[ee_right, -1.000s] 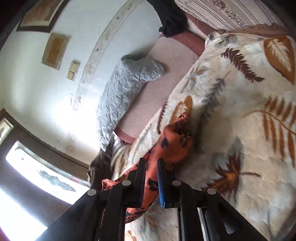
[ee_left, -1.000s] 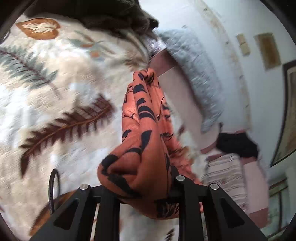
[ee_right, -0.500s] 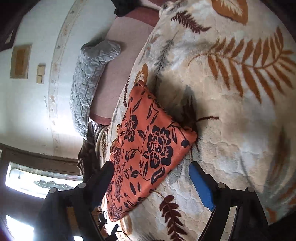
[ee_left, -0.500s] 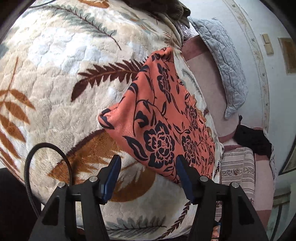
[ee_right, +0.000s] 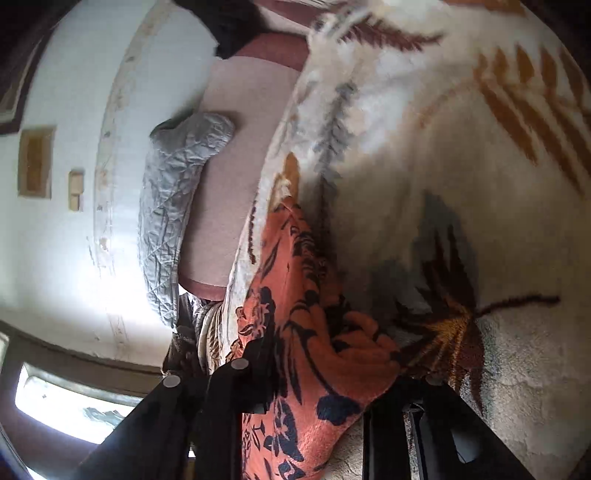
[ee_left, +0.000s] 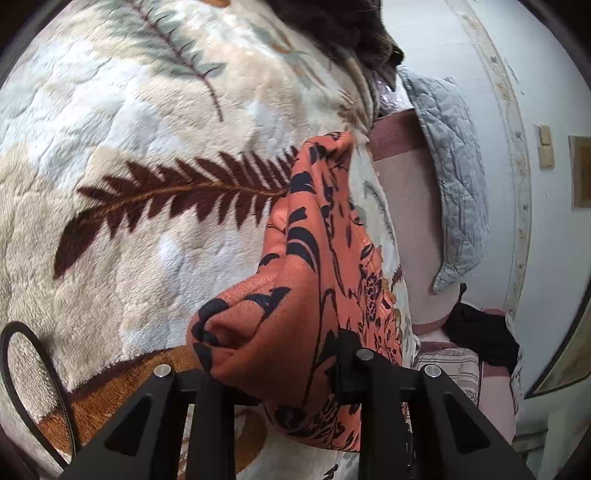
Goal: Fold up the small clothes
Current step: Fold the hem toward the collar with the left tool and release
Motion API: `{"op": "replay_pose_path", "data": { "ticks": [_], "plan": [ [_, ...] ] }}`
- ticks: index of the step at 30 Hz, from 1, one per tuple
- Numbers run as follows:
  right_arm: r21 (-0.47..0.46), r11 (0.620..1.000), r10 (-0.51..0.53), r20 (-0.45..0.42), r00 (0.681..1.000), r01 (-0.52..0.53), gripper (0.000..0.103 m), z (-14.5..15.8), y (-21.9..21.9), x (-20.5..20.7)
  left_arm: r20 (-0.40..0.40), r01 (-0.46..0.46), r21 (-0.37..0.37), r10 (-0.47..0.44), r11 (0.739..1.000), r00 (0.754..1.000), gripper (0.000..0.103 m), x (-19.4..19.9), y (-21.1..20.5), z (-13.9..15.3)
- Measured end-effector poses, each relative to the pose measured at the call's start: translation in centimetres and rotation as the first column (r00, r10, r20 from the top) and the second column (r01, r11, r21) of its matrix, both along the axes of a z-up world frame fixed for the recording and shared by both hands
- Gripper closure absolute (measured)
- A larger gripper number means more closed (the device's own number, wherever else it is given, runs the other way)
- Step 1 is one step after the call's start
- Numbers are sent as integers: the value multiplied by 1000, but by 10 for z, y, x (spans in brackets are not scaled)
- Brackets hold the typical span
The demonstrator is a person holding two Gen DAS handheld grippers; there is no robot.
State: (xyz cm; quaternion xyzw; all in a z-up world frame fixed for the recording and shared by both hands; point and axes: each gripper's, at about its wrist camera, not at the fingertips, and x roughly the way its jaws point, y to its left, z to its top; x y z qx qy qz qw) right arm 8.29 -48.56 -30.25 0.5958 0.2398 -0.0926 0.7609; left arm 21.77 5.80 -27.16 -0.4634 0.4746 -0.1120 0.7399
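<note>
Garment: an orange cloth printed with black flowers (ee_left: pixel 314 295), bunched and lifted off the bed, stretched between both grippers; also seen in the right wrist view (ee_right: pixel 306 354).
Left gripper (ee_left: pixel 280 384): jaws pinching one bunched end of the orange cloth, which bulges over both fingers.
Right gripper (ee_right: pixel 317 391): jaws pinching the other end; cloth spills out between and below them.
Bed cover: a cream plush blanket with brown and grey leaf print (ee_left: pixel 140 229), under the cloth, with wide bare plush on the side away from the wall.
Bed edge: the blanket's far edge runs just behind the cloth, beside a pink panel (ee_left: pixel 410 221).
Beyond the edge: a grey quilted pillow (ee_left: pixel 454 192) leans on the white wall (ee_right: pixel 55 258).
Far corner: a dark garment (ee_left: pixel 332 22) lies on the blanket.
</note>
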Motion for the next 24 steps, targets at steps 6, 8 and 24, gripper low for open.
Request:
{"op": "replay_pose_path", "data": {
  "ticks": [6, 8, 24],
  "plan": [
    [-230, 972, 53, 37, 998, -44, 81, 69, 31, -53, 85, 103, 106, -112, 989, 990, 79, -16, -8, 25],
    [-258, 965, 47, -16, 999, -50, 81, 69, 35, -75, 55, 128, 135, -136, 983, 989, 78, -24, -5, 17],
    [-342, 937, 21, -166, 986, -77, 70, 94, 23, -124, 153, 98, 395, -171, 913, 973, 57, -67, 14, 77]
  ]
}}
